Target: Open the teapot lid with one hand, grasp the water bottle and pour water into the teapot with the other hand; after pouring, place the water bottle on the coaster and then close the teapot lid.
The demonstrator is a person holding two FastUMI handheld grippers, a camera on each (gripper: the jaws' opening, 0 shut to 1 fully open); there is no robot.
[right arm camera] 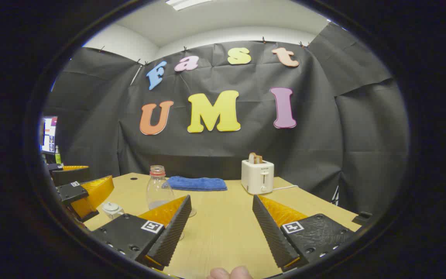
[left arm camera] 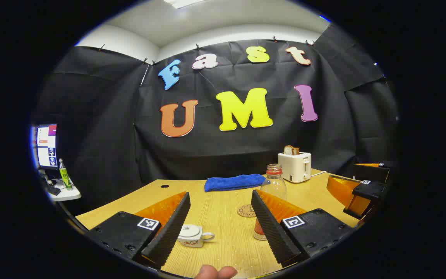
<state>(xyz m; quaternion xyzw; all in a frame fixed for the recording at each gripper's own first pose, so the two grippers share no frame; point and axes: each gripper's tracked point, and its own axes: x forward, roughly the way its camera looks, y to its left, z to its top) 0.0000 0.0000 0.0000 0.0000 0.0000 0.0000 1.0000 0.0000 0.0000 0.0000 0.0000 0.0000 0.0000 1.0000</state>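
left tongs (left arm camera: 219, 223) gaping wide, holding nothing | right tongs (right arm camera: 221, 223) likewise | bottle (left arm camera: 273, 186) standing at 1 o'clock, base hiding behind a finger | teapot (left arm camera: 192, 235) sitting lidded at 7 o'clock, partly hiding | coaster (left arm camera: 246, 211) lying between | worktop (left arm camera: 223, 201) carrying one toaster (left arm camera: 294, 166), one towel (left arm camera: 234, 182)

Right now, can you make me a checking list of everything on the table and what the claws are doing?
Surface: wooden table, no spills seen.
Job's things: teapot with lid on; water bottle upright, uncapped; coaster bare, beside the bottle.
Clutter: blue towel; toaster holding bread.
Claws: left claw open, empty; right claw open, empty.
Cables: toaster cord lying on the table.
Surroundings: black cloth wall; side shelf with monitor and green bottle.
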